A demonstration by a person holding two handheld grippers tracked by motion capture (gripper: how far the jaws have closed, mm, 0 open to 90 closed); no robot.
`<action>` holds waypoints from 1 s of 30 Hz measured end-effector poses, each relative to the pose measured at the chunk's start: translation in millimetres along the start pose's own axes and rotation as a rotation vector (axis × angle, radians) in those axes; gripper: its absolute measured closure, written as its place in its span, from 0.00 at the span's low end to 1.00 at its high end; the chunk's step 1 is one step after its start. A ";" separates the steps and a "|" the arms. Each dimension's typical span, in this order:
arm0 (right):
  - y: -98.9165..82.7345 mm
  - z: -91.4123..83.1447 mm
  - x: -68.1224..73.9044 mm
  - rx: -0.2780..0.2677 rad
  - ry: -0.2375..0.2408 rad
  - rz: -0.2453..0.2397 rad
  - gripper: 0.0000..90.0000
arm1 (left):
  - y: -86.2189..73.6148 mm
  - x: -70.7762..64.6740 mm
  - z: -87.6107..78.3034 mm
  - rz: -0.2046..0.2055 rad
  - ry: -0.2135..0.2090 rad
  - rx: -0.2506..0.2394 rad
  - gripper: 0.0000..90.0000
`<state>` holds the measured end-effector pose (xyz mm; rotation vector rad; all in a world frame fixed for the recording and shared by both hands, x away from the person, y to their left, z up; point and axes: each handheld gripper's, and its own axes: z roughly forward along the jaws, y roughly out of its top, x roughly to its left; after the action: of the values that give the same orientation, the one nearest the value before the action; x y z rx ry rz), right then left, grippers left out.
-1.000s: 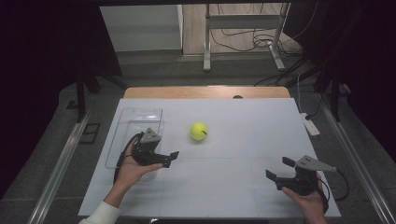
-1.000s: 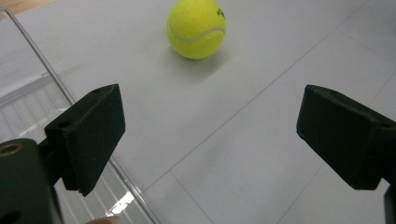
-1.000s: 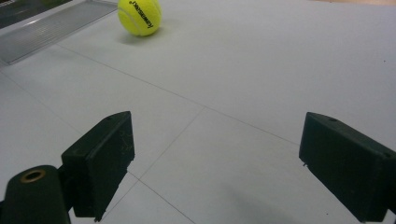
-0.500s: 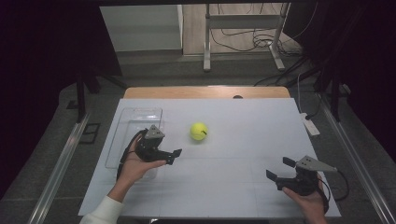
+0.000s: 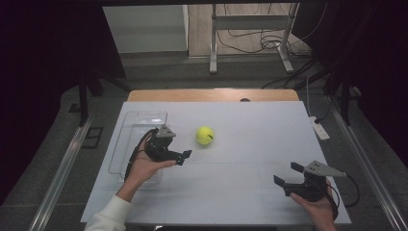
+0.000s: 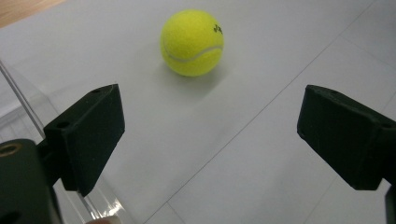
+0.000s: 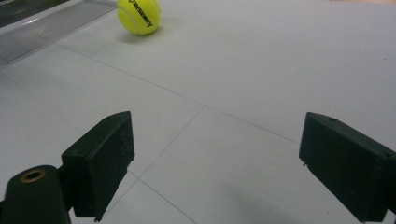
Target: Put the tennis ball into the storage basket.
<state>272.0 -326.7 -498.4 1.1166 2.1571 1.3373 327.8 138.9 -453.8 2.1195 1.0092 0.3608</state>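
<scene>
Clear tray (image 5: pixel 126 144): a transparent plastic tray is seen at the left of the white table (image 5: pixel 250 192), lying flat, its long side running away from the person. In the left gripper view its clear edge (image 6: pixel 18 100) is seen at the left, beside the left jaw.
Left gripper (image 5: pixel 185 156): it is held in the left hand (image 5: pixel 144 166) at the tray's right edge and pointed toward the right of the table. Its jaws are spread wide, and nothing is held between them. In the left gripper view (image 6: pixel 208 140) bare table is seen between the two black jaws.
Tennis ball (image 5: pixel 205 135): a yellow-green ball is seen resting on the table, just right of the left gripper and ahead of its jaws, apart from them. In the left gripper view (image 6: pixel 192 43) it is seen beyond the jaws, above the gap between them, and is touched by neither. In the right gripper view (image 7: pixel 139 16) it is seen far off at the upper left, with black lettering on it.
Right gripper (image 5: pixel 287 177): it is held in the right hand (image 5: pixel 320 204) near the right front corner of the table, well apart from the ball. Its jaws are spread wide and carry nothing; in the right gripper view (image 7: pixel 215 163) only bare table with thin lines is seen between them.
</scene>
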 end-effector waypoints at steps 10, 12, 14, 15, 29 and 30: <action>0.0 -0.6 -0.4 0.000 -0.002 0.001 0.12 | 9.9 0.4 2.9 0.015 -0.020 -0.005 0.09; -0.1 -0.4 -0.3 0.000 -0.002 0.001 0.12 | 12.7 -0.5 3.2 0.024 -0.027 -0.005 0.09; 0.1 -0.4 -0.2 -0.001 -0.001 0.002 0.12 | 14.8 -1.0 3.9 0.032 -0.028 -0.005 0.09; 0.2 -0.4 -0.3 -0.003 -0.002 0.001 0.12 | 15.7 -1.0 4.5 0.032 -0.028 -0.002 0.09; 0.8 1.9 -1.1 0.000 0.004 -0.003 0.12 | 24.0 3.6 11.0 0.038 -0.033 0.009 0.09; 0.8 2.0 -1.2 -0.001 0.005 -0.002 0.12 | 25.3 4.1 11.9 0.039 -0.035 0.009 0.09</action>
<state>274.3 -326.3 -498.8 1.1115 2.1600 1.3419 350.6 125.6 -443.7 2.1489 0.9528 0.3371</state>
